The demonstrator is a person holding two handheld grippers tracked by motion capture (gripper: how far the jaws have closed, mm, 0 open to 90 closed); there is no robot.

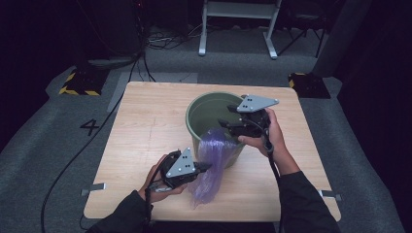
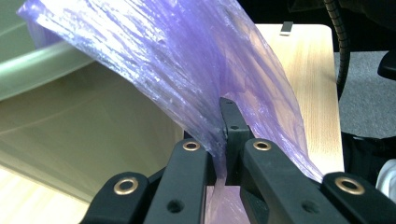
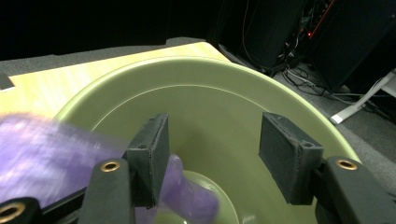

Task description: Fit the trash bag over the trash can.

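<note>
Centrally in the high view, a purple plastic bag [image 1: 211, 162] drapes from the rim of a green bucket [image 1: 204, 109] down its near side onto the wooden table [image 1: 145, 126], between the two grippers. Its upper end blurs in the right gripper view, partly behind one jaw. The left gripper [image 1: 201, 167], at lower centre, is clamped on the film. The right gripper [image 1: 228, 124] hangs over the bucket's mouth, jaws spread wide, gripping nothing.
</note>
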